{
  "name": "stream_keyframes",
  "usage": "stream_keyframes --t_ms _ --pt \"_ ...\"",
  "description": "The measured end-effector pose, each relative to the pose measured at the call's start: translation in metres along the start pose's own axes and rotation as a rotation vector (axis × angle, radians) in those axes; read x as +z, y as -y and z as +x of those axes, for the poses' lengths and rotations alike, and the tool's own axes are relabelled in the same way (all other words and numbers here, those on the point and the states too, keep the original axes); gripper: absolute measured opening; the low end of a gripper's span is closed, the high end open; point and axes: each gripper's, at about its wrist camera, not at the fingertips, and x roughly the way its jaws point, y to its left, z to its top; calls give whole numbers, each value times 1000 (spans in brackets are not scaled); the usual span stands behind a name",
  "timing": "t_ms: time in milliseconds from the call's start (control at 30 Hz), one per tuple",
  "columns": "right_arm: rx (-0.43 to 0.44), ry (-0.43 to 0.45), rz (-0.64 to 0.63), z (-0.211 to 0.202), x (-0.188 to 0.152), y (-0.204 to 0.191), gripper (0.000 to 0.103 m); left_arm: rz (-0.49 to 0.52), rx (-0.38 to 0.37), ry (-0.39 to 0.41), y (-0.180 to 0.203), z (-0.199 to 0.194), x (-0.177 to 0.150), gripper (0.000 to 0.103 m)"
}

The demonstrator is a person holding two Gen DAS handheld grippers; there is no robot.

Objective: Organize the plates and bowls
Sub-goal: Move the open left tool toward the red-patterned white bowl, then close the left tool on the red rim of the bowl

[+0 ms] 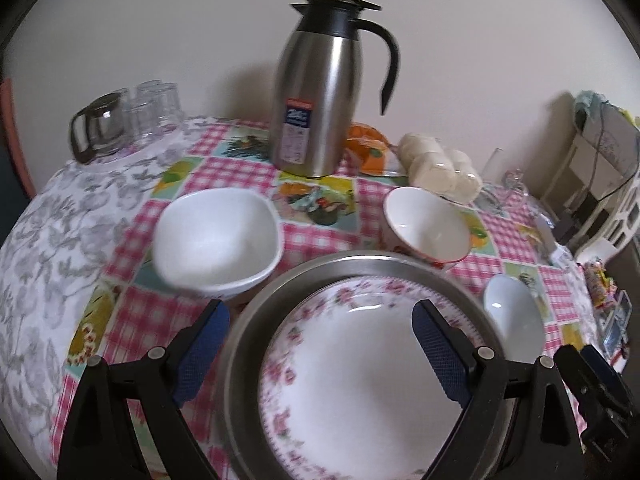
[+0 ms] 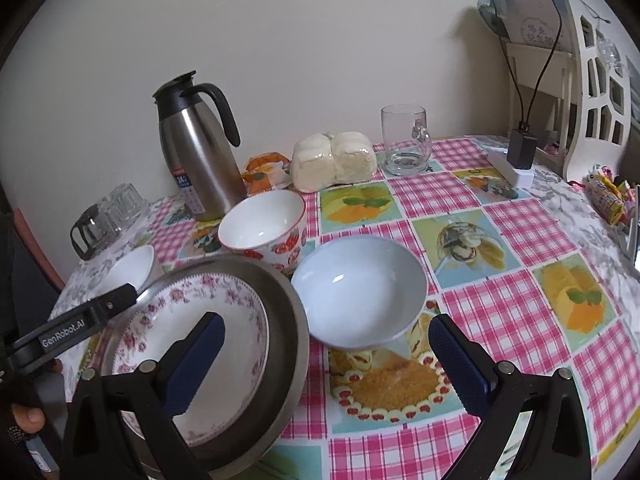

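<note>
From your left wrist camera, your left gripper hangs with its jaws spread wide and nothing between the pads. Below them, at the near edge of the table, lies the floral plate nested inside a steel plate whose rim stands out all round it. The left finger sits over the checked cloth just outside that steel rim; the right finger is over the floral plate's right side. Just beyond the steel rim on the far left is the square white bowl, close to the rim, though whether it touches you cannot tell. On the far right the red-rimmed bowl stands just behind the rim. A pale blue bowl lies just right of the steel plate. The steel jug stands farther back, well apart from the bowls, leaving a bare strip of cloth between them. The cloth to the left is open out to the table's curved edge.

From your right wrist camera, your right gripper also stands open and empty. Its left finger is over the floral plate, its right finger over bare cloth. The pale blue bowl lies between and beyond the fingers, just beside the steel plate. The red-rimmed bowl sits behind both, close to them. To the right, the cloth is open as far as the table's edge. The glass mug and wrapped buns stay far back near the wall.
</note>
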Motion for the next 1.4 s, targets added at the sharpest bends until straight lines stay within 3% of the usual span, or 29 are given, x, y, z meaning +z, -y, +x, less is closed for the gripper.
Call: stream_keyframes --t_ms 233,533,733,1000,1300,1400 --pt "1 40 -45 -3 44 1 103 173 18 -17 25 3 44 93" --pt "-19 38 -101 7 103 0 103 355 90 27 50 3 111 93" --pt "-5 19 -96 18 140 1 103 298 76 -4 55 14 142 93" --pt "16 -43 -113 49 177 -8 103 136 26 -94 50 48 168 93" --pt "9 -256 -60 134 135 -12 102 67 -6 -287 55 116 139 92" --pt "4 -301 -61 152 122 -15 92 44 -4 -342 55 135 130 82"
